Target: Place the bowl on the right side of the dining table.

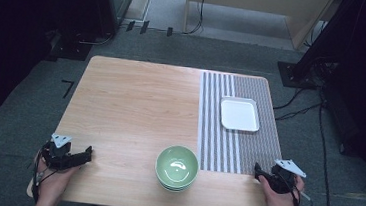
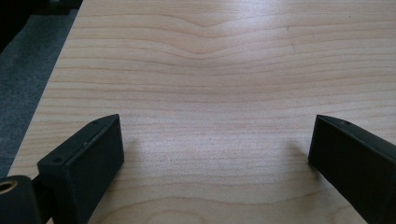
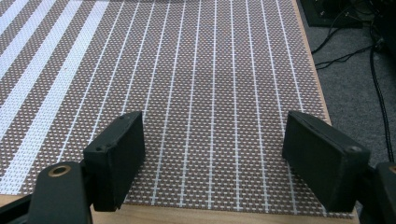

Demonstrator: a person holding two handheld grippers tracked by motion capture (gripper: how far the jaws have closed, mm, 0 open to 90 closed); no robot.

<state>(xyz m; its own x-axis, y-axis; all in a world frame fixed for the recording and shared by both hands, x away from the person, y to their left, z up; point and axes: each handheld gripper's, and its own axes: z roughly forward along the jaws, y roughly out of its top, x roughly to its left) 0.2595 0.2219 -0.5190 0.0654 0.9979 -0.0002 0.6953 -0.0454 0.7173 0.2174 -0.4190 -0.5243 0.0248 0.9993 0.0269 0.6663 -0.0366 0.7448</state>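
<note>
Green bowls stacked upright, mouths up, between both open claws

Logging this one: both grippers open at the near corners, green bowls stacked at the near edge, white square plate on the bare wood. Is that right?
Not quite. The white square plate lies on the striped placemat, not on bare wood; the high view shows this. The rest holds: left gripper and right gripper are open at the near corners, and the green bowls are stacked at the near edge.

My high view soft and dim, dark room edges, even overhead light on the pale wooden table, glare spot in the stacked green ceramic bowls, faint jaw shadows, sharp gripper views.
</note>
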